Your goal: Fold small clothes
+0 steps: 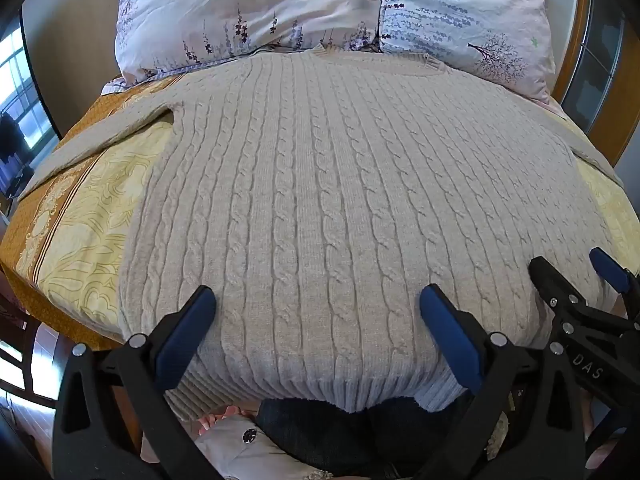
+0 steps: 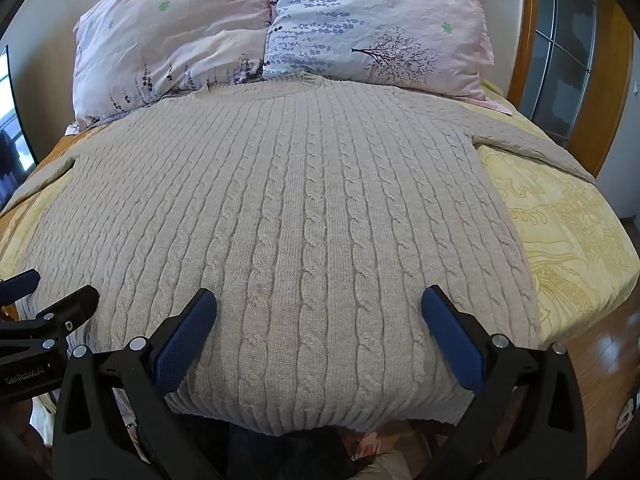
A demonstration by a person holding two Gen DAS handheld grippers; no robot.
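A beige cable-knit sweater (image 1: 340,208) (image 2: 304,216) lies flat on the bed, collar toward the pillows, hem hanging over the near edge. Its sleeves spread out to both sides. My left gripper (image 1: 318,300) hovers wide open over the hem's left half, nothing between its blue pads. My right gripper (image 2: 319,300) also stands wide open, above the hem's right half, holding nothing. In the left wrist view, the right gripper (image 1: 572,272) shows at the right edge. The left gripper (image 2: 52,292) appears at the left edge of the right wrist view.
Two floral pillows (image 1: 256,12) (image 2: 380,20) lean at the head of the bed. A yellow patterned sheet (image 1: 84,232) (image 2: 568,240) covers the mattress. A wooden frame with glass (image 2: 560,60) stands at the right. A person's dark trousers (image 1: 328,436) show below the hem.
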